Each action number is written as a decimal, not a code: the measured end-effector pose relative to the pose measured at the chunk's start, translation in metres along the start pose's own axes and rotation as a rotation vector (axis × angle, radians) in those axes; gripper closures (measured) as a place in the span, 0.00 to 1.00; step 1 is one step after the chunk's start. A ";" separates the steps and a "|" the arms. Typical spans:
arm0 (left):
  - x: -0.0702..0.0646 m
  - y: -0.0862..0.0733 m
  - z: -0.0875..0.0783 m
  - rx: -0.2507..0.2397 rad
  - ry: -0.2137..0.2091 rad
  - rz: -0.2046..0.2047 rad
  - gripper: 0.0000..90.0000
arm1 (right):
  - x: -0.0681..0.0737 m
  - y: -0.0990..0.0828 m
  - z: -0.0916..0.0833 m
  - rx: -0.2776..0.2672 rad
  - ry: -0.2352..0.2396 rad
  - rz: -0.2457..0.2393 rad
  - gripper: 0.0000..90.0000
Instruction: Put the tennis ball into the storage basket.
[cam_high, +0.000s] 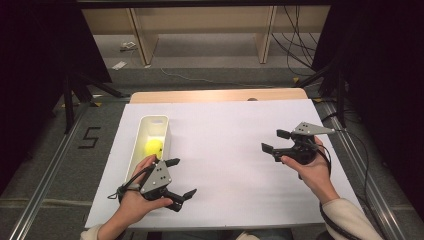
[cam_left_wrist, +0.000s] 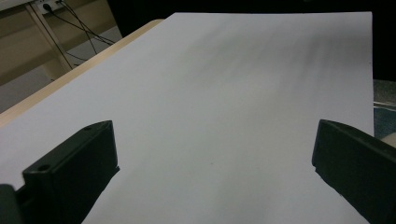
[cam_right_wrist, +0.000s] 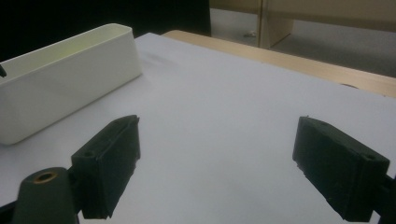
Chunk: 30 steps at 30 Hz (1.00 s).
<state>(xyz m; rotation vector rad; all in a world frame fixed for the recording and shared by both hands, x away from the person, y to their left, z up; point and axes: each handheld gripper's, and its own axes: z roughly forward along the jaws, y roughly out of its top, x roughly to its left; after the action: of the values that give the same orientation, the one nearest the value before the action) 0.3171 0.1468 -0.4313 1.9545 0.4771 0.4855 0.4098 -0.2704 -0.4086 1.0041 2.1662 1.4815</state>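
High view shows a yellow ball (cam_high: 153, 146) lying inside the white bin (cam_high: 139, 142), just beyond the left gripper (cam_high: 181, 177), jaws apart. The right gripper (cam_high: 275, 140), also spread wide, sits well apart; its own view hides the ball behind the bin wall.

Hand-held gripper (cam_right_wrist: 217, 163) jaws spread above paper (cam_right_wrist: 224, 107), near white bin (cam_right_wrist: 60, 88).

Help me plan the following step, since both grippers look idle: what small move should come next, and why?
Probably swing the left gripper left over the white bin. Its jaws stand open and empty, and the yellow ball lies inside that bin just beside it. The right gripper, also open, hangs far across the white sheet.
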 end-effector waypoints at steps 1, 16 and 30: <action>0.000 0.000 0.000 0.000 0.000 0.000 0.00 | 0.000 0.000 -0.001 -0.002 -0.003 0.000 0.17; 0.000 0.000 0.000 0.000 0.001 -0.004 0.00 | 0.002 -0.011 -0.022 -0.022 -0.039 0.013 0.17; 0.001 0.000 0.000 -0.002 0.002 -0.009 0.00 | 0.005 -0.023 -0.037 -0.016 -0.045 0.023 0.17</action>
<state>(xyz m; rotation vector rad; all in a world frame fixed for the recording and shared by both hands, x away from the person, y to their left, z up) 0.3178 0.1472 -0.4316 1.9498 0.4862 0.4824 0.3753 -0.2971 -0.4141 1.0503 2.1156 1.4693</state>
